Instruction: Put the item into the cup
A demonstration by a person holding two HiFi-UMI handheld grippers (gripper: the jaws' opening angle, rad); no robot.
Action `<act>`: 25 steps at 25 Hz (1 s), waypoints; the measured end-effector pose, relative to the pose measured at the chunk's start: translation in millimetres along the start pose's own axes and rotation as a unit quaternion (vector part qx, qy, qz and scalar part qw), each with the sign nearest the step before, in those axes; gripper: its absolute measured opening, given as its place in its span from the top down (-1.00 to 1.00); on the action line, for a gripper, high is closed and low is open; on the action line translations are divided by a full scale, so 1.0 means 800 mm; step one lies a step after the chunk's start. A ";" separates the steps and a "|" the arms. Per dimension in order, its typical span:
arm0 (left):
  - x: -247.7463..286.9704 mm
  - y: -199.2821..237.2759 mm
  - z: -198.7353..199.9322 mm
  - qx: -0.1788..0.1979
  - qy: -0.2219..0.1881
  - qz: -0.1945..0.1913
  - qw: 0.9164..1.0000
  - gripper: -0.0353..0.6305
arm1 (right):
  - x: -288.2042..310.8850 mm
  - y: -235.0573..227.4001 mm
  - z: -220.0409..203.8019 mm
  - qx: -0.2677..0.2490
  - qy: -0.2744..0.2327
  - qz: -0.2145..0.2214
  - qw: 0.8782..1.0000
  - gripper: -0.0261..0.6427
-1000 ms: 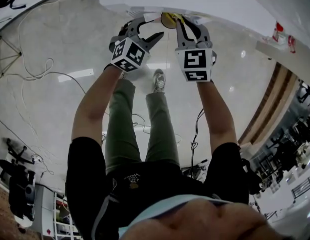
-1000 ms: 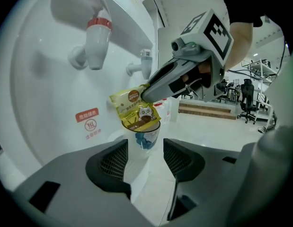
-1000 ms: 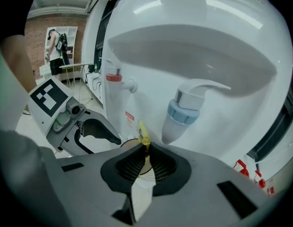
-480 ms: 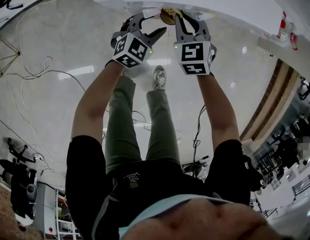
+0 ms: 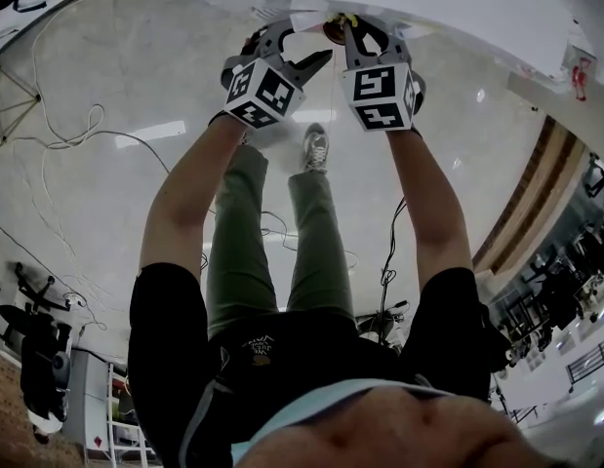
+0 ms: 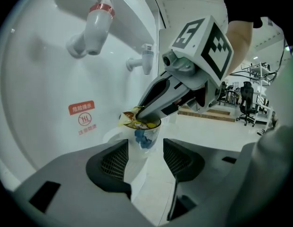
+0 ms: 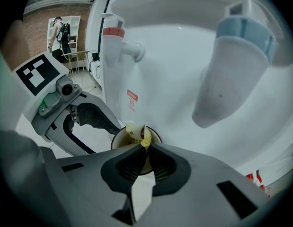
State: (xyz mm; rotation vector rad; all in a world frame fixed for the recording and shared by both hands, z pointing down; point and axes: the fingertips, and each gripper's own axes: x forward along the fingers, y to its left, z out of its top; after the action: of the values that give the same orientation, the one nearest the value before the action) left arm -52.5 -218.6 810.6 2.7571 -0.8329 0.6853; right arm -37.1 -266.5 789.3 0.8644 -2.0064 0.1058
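A white paper cup point(image 6: 144, 138) with a blue print stands in the recess of a white water dispenser point(image 6: 37, 79). My right gripper point(image 7: 145, 148) is shut on a yellow packet point(image 7: 137, 132), whose free end hangs in the cup's mouth point(image 7: 119, 138). In the left gripper view the same packet point(image 6: 128, 118) pokes over the rim beneath the right gripper point(image 6: 141, 112). My left gripper point(image 6: 145, 148) is open, just short of the cup, its jaws either side of it without touching. In the head view both grippers reach up to the cup point(image 5: 333, 29).
A red-collared tap point(image 6: 96, 25) and a smaller white tap point(image 6: 145, 63) hang over the recess; a blue-capped tap point(image 7: 236, 65) looms close on the right. A red warning label point(image 6: 82, 117) marks the back wall. Cables trail over the floor point(image 5: 77, 144).
Both grippers have moved slightly further forward toward the dispenser. The right gripper has carried the packet along; the left gripper has stayed open.
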 end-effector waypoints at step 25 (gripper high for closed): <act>-0.032 -0.013 0.026 -0.027 -0.009 0.046 0.999 0.20 | -0.076 -0.018 -0.016 0.123 -0.088 -0.040 0.988 0.75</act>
State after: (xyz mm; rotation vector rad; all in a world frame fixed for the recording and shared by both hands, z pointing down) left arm -57.3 -203.6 780.2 2.6956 -0.9724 0.6449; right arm 1.1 -240.0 746.0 1.1451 -2.1481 0.2439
